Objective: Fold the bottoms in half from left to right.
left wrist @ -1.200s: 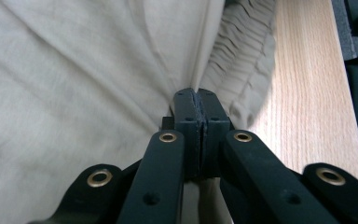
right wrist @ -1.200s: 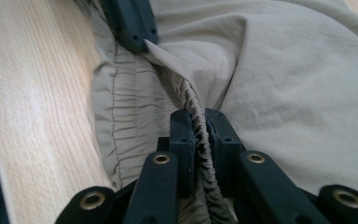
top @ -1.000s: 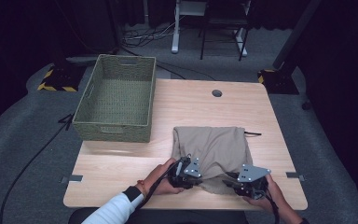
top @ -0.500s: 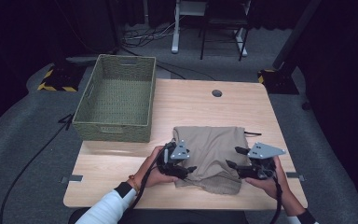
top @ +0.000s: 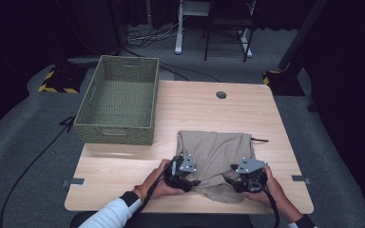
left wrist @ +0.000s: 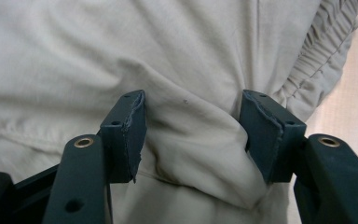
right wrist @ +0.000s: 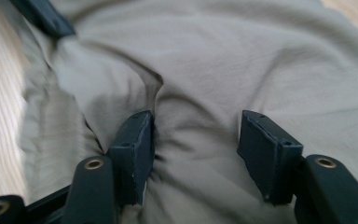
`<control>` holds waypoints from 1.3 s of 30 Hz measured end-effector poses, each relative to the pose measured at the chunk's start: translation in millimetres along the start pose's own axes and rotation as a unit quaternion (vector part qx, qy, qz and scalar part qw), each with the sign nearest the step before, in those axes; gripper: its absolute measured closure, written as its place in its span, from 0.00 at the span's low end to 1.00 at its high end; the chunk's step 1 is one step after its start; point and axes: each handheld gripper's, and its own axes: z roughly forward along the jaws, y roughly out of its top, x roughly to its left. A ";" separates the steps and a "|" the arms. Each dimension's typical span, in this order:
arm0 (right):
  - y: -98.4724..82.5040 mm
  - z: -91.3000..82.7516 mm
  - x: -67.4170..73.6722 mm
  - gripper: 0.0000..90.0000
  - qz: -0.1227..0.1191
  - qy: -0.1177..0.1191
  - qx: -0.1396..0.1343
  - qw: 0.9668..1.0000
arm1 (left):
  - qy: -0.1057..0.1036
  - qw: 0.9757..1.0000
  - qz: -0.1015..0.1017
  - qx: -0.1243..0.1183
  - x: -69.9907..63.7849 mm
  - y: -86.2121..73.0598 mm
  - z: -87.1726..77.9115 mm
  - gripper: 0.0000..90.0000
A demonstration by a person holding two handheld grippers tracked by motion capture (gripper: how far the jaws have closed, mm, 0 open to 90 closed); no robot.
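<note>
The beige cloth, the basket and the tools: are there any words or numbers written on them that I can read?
None: no words, numbers or labels can be read.
The beige cloth is plain.
The woven basket carries no tag.
The left tool and right tool show no markings.
The yellow-and-black stripes on the floor are a pattern, not text.

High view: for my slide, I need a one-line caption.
Two hand-held grippers, left and right, press into a beige garment beside a woven basket.
</note>
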 end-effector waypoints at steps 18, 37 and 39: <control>3.2 -58.3 -44.9 0.31 0.055 -0.021 -0.081 0.995 | 0.065 0.995 -0.053 -0.059 30.1 -10.2 -73.8 0.24; -8.2 41.2 -131.9 0.17 0.184 -0.047 0.026 0.981 | 0.081 0.995 -0.060 0.026 58.8 9.9 7.2 0.21; -9.0 43.0 -130.4 0.17 0.184 -0.050 0.026 0.981 | 0.080 0.995 -0.058 0.025 57.2 8.6 6.0 0.21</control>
